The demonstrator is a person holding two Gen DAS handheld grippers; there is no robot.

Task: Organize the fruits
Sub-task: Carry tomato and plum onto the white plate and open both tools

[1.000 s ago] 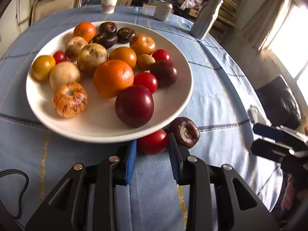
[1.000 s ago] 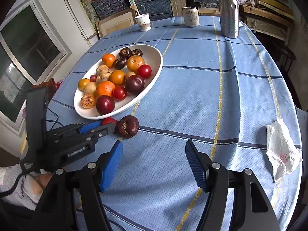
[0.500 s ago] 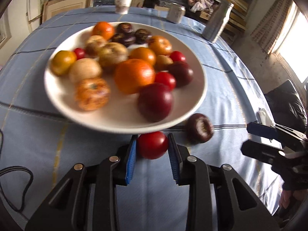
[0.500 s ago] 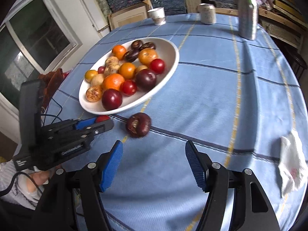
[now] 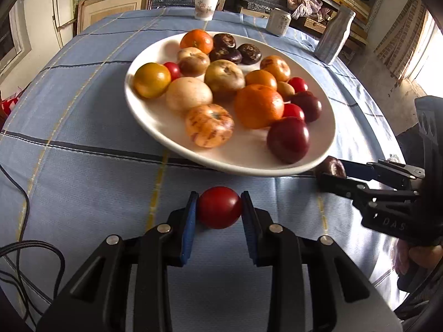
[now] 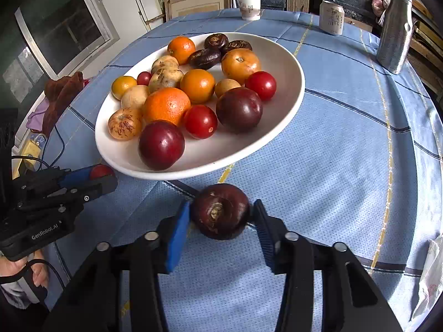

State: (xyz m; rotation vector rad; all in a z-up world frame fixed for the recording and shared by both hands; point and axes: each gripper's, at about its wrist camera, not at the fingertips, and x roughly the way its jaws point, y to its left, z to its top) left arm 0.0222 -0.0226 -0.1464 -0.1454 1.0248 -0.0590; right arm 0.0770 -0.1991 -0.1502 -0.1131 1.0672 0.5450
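Note:
A white plate (image 5: 144, 116) (image 6: 282, 83) on the blue checked tablecloth holds several fruits: oranges, red tomatoes, dark plums, tan and dark brown ones. My left gripper (image 5: 218, 207) is shut on a small red tomato (image 5: 218, 211) just in front of the plate's near rim. In the right wrist view that tomato (image 6: 101, 171) shows between the blue pads. A dark purple fruit (image 6: 220, 211) (image 5: 331, 166) lies on the cloth by the rim. My right gripper (image 6: 221, 213) straddles it and its jaws are closing; a sliver of gap is left at the right-hand pad.
At the table's far edge stand a paper cup (image 5: 206, 7), a drink can (image 5: 279, 22) and a metal flask (image 5: 335, 38). A black cable (image 5: 16, 193) trails on the left. A white cloth (image 6: 429, 276) lies at the right edge.
My right gripper has come down and forward to the dark purple fruit, and its jaws have narrowed around it. The left gripper, still holding the tomato, has shifted along the plate's near rim.

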